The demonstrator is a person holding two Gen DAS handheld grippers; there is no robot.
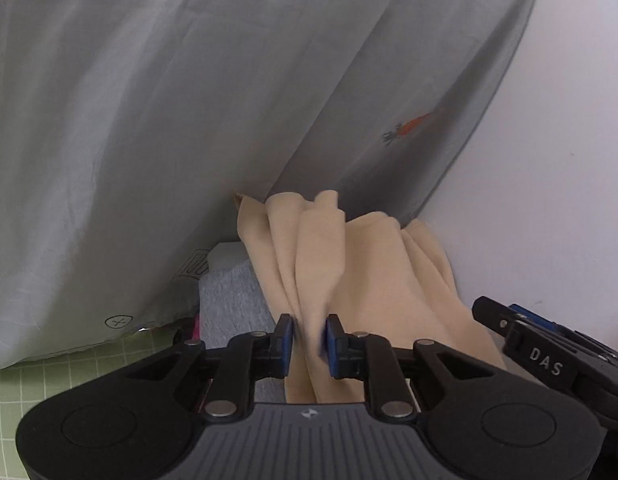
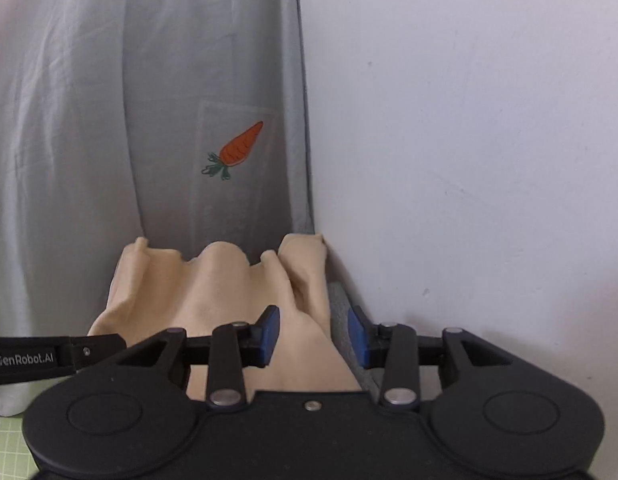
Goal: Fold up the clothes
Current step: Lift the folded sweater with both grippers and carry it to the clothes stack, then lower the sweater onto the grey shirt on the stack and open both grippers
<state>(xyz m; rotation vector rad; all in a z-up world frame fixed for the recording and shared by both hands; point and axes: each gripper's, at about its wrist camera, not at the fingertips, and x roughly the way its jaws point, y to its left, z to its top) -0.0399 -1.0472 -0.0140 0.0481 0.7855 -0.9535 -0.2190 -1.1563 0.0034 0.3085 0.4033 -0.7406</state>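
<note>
The thin, limp beige garment (image 1: 349, 272) lies rumpled against the grey hanging cloth (image 1: 169, 100), pinched in a narrow bunch by the left gripper (image 1: 310, 340), while the right gripper (image 2: 313, 336) straddles its edge with jaws apart, so it likely sags and wants holds at hems or corners.

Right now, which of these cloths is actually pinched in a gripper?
The beige cloth: the left gripper is shut on a fold of it. The grey garment with the carrot hangs behind, untouched; the right gripper is open.
</note>
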